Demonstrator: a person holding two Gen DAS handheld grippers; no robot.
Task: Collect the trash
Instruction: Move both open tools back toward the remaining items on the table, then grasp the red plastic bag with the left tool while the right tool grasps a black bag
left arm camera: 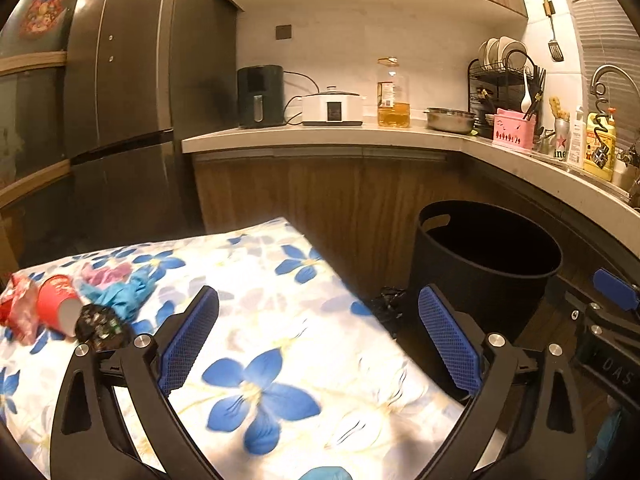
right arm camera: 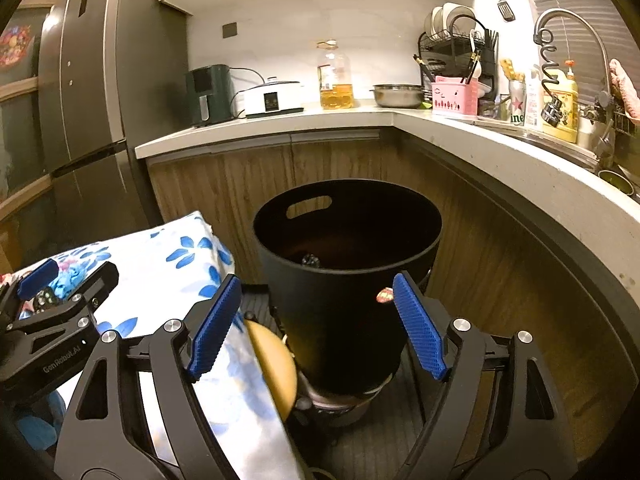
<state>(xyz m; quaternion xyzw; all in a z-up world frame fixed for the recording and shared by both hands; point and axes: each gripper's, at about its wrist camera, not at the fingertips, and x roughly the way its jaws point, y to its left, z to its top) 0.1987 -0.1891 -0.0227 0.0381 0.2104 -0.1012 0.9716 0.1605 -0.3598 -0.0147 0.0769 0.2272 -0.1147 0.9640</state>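
Note:
On the left of the flowered tablecloth (left arm camera: pixel 288 320) lies a heap of trash: a red paper cup (left arm camera: pixel 58 306) on its side, a red wrapper (left arm camera: pixel 16 308), crumpled blue plastic (left arm camera: pixel 120 294), a pink scrap (left arm camera: pixel 106 274) and a dark wrapper (left arm camera: pixel 100 326). My left gripper (left arm camera: pixel 318 312) is open and empty over the cloth, to the right of the heap. A black bin (right arm camera: pixel 348 280) stands on the floor past the table's right edge, with a small shiny piece (right arm camera: pixel 310 259) inside. My right gripper (right arm camera: pixel 318 284) is open and empty, facing the bin's near wall.
A grey fridge (left arm camera: pixel 120 100) stands at the left. The L-shaped counter (left arm camera: pixel 320 136) carries an air fryer (left arm camera: pixel 260 96), a cooker, an oil bottle (left arm camera: pixel 393 96), a steel bowl, a dish rack and a faucet (right arm camera: pixel 568 40). A tan round object (right arm camera: pixel 272 364) sits between table and bin.

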